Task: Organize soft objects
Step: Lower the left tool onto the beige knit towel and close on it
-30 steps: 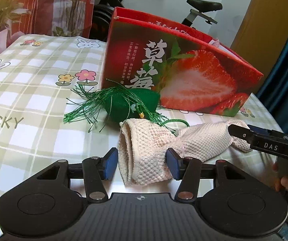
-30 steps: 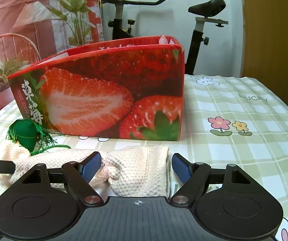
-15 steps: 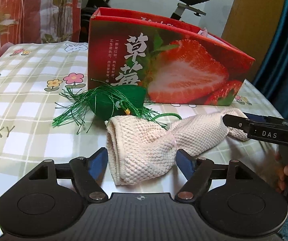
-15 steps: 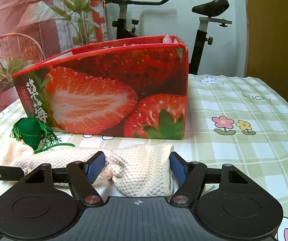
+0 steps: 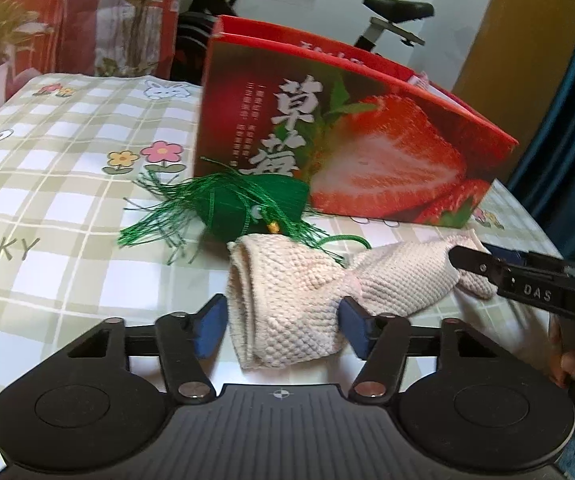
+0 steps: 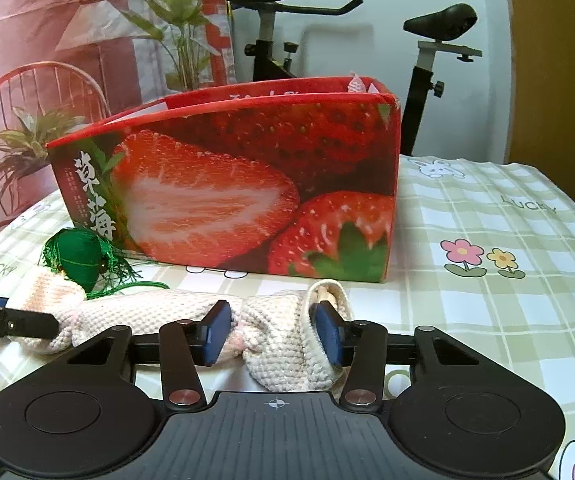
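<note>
Cloth: a cream knitted cloth (image 5: 299,292) lies stretched across the checked tablecloth (image 5: 59,184) in front of the strawberry box (image 5: 351,140), one end at each gripper.

Left wrist view, what only it shows: the long tassel fringe of the green ornament (image 5: 243,208) fanning out to the left; a fingertip (image 5: 567,356) of the person under the other tool at the right edge; the box's end wall with small print.

Left wrist view, gripper: the left gripper (image 5: 283,328) has its jaws closing around the folded end of the cloth. Both blue pads (image 5: 211,328) sit right at the cloth's sides, the right one pressing into the knit. The cloth fills the gap.

Left wrist view, other tool: the right gripper (image 5: 483,264) reaches in from the right onto the far end of the cloth.

Right wrist view, what only it shows: the box's right-hand corner, a red wire chair (image 6: 35,120) and a potted plant (image 6: 27,152) on the left, the exercise bike (image 6: 427,60) behind in full.

Right wrist view, gripper: the right gripper (image 6: 273,330) has its jaws closing on the bunched end of the cloth. The knit is pinched and puckered between the pads, and the hem curls up over the right pad.

Right wrist view, ornament: it sits just beside the box's left corner, touching the cloth's far end.
</note>
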Tool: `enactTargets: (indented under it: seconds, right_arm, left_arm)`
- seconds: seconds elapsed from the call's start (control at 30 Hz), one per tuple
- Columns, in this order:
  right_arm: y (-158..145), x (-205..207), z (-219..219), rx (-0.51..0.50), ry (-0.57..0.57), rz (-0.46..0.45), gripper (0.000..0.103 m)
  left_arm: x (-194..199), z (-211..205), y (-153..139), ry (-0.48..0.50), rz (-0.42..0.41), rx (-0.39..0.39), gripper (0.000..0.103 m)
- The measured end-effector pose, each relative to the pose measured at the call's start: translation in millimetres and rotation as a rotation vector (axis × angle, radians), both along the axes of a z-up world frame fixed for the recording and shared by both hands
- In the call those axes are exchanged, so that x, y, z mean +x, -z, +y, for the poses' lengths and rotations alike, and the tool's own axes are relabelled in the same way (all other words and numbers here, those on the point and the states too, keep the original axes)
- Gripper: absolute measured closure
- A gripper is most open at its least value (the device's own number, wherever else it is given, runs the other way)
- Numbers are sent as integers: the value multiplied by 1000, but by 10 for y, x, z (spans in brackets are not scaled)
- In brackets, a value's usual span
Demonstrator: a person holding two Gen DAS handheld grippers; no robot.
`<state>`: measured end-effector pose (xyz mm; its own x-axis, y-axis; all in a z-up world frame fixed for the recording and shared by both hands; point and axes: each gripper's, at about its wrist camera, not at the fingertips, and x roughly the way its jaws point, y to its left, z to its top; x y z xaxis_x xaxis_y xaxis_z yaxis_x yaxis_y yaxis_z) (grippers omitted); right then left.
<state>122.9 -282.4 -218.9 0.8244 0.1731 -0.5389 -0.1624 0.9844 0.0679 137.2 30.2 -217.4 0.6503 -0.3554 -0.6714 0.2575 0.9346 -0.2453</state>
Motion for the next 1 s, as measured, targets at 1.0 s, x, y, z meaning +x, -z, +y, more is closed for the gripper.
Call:
enactTargets:
  seconds: [1.0]
  right_arm:
    - [-55, -174, -58, 42, -2, 2, 74]
  left_arm:
    - [1, 39, 18, 22, 14, -58, 70]
